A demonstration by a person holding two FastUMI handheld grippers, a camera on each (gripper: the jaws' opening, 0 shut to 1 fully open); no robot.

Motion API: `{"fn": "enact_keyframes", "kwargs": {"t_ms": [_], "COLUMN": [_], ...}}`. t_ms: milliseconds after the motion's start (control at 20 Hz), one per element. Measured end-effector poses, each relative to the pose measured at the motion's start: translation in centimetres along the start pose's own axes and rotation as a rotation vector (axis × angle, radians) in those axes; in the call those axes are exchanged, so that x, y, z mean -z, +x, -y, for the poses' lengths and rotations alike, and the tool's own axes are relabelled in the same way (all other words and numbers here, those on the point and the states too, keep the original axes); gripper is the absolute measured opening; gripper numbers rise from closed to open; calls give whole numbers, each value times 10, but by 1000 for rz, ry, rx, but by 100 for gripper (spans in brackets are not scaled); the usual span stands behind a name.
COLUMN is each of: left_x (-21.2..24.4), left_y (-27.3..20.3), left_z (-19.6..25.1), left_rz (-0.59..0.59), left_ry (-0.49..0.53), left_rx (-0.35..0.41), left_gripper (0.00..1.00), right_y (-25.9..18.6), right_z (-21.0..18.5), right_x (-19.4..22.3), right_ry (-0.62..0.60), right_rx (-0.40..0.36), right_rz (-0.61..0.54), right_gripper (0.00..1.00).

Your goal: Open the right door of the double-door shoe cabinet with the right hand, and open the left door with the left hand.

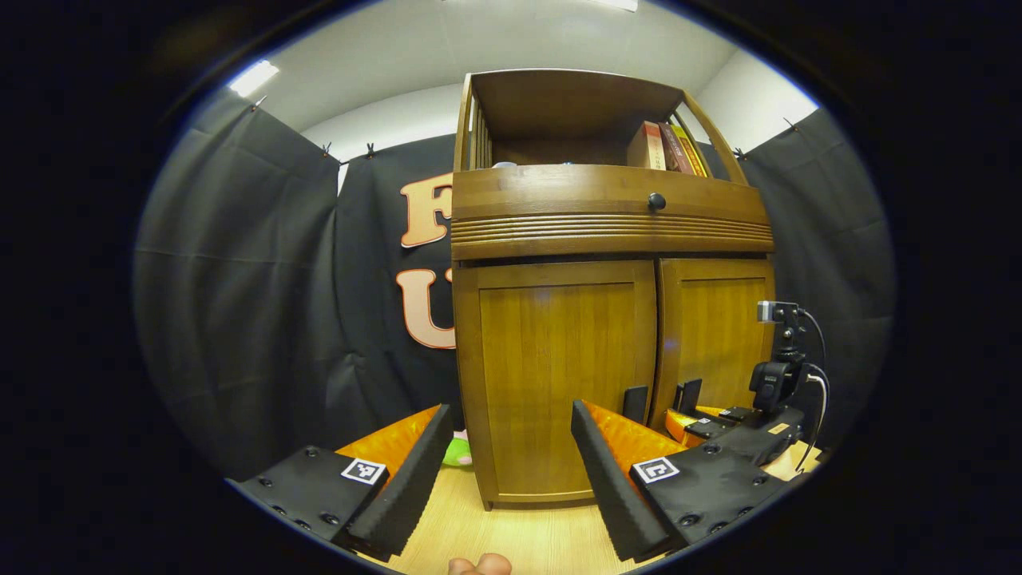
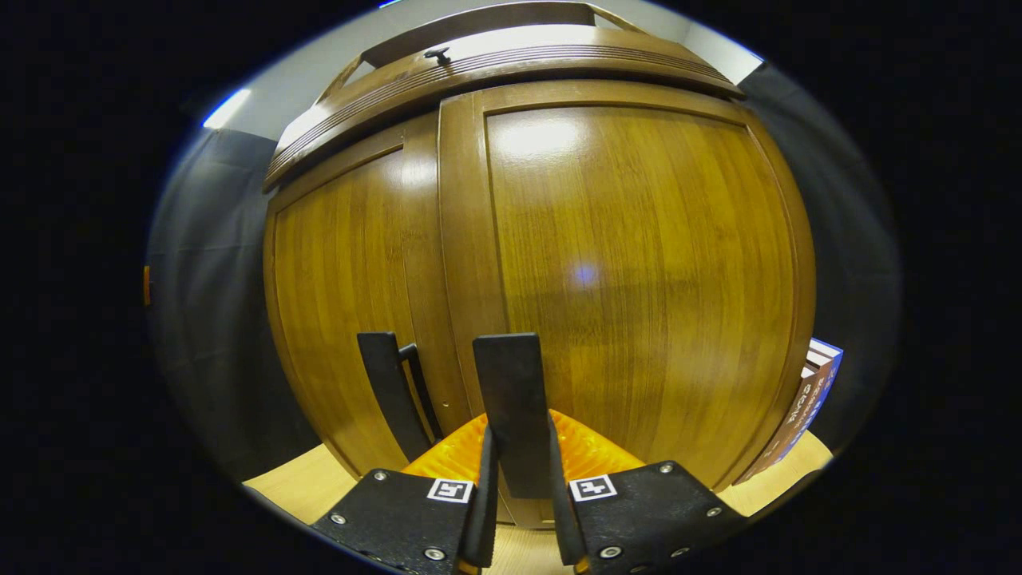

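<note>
Right gripper view sets the right door [image 2: 639,263] of the shoe cabinet [image 2: 511,68] across the centre and right of the frame, the left door [image 2: 343,287] to its left, both shut. The right gripper [image 2: 520,438] has its jaws closed on the right door's handle [image 2: 509,375], a flat dark upright bar low in the middle, beside the seam. The left door's handle [image 2: 385,383] stands free just left of it.

In the left gripper view, the left gripper [image 1: 507,422] is at the bottom of the frame with its jaws spread wide, holding nothing and apart from the cabinet.

The doors look like stiff, glossy wood panels. They probably swing on outer hinges with modest weight, and the polished faces give no purchase (hence the handles). The thin bars are the only sensible hold, pinched flat-on and pulled along the door's arc.

Books [image 1: 667,148] at the upper centre and a printed box [image 2: 810,399] at the right edge carry writing too small to read.
</note>
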State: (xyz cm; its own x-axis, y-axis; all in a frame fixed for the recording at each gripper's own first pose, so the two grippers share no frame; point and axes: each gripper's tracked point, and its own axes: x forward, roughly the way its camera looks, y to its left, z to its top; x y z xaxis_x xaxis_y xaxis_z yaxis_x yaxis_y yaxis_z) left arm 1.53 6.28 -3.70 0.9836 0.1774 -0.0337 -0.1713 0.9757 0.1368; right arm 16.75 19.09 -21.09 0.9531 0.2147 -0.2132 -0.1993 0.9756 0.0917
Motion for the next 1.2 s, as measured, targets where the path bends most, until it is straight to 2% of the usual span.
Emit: {"fn": "enact_keyframes", "kwargs": {"t_ms": [50, 500, 1200], "left_x": [-2, -5, -10], "left_y": [-1, -21, -51], "left_z": [-1, -2, 31], "left_rz": [4, 20, 28], "left_ry": [-2, -16, -20], "left_rx": [-2, -22, 56], "left_gripper": [95, 95, 95], "right_y": [-4, -56, -140], "right_z": [0, 6, 37], "right_x": [0, 0, -1], "right_ry": [0, -6, -9], "right_rx": [-3, -34, -20], "right_rz": [0, 19, 59], "right_gripper": [30, 30, 30]}}
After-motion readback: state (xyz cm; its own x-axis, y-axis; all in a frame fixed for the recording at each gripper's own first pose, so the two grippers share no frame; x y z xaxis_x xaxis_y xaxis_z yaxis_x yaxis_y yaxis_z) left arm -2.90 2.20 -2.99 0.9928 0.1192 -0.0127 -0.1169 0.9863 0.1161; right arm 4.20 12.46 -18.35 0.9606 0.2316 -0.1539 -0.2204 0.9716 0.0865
